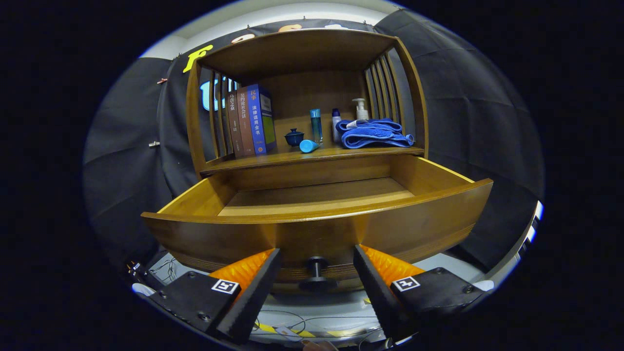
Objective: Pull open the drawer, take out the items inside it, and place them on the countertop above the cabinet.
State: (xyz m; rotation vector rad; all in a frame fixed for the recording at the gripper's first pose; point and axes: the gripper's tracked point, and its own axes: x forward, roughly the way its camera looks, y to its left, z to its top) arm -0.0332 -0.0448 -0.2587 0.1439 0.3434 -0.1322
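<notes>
The wooden cabinet's drawer stands pulled out toward me, and the part of its floor that I see is bare wood. Its dark knob sits between my fingers, untouched by either one. My gripper is open, with its fingertips close to the drawer front on either side of the knob. On the countertop above the drawer lie a small blue lidded cup, a light blue cap, a tall blue bottle, a white bottle with a blue cap, a pump bottle and a folded blue towel.
Three books stand upright at the left of the countertop against the slatted side. A shelf roof hangs over the countertop. Cables and yellow-black tape lie on the floor below the drawer. Black cloth walls surround the cabinet.
</notes>
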